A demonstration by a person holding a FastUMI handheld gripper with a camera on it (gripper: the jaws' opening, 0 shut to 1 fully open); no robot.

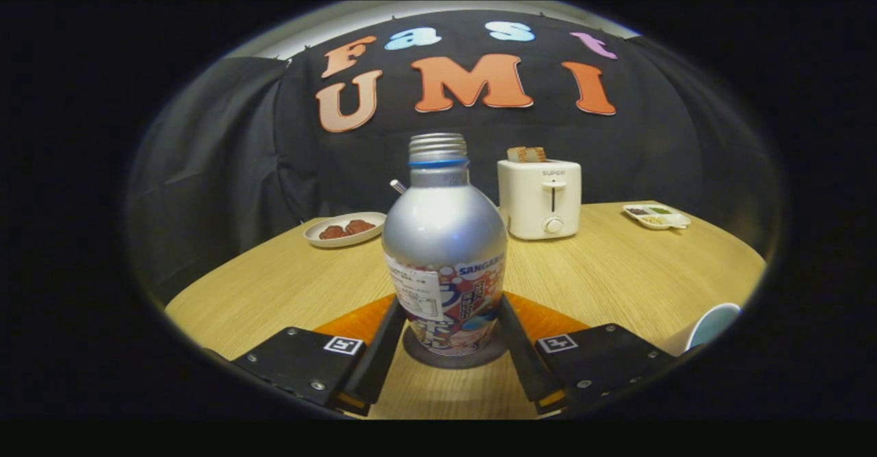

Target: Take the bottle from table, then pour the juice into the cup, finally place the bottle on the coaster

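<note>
A silver metal bottle (444, 238) with a printed label and an uncapped threaded neck stands upright on a dark round coaster (449, 362). My gripper (452, 303) has its two fingers pressed against the bottle's lower sides, left and right, so it is shut on the bottle. The coaster lies on the wooden table (616, 272), and an orange mat (551, 318) lies just behind it. A cup (712, 323) with a pale blue inside sits to the right, beside the right finger's mount; only part of it shows.
Beyond the bottle to the right stands a white toaster (541, 196) with bread in its slot. A white plate (344, 229) with brown food lies at the back left. A small divided tray (656, 216) lies at the back right. A thin white stick (397, 186) pokes out behind the bottle.
</note>
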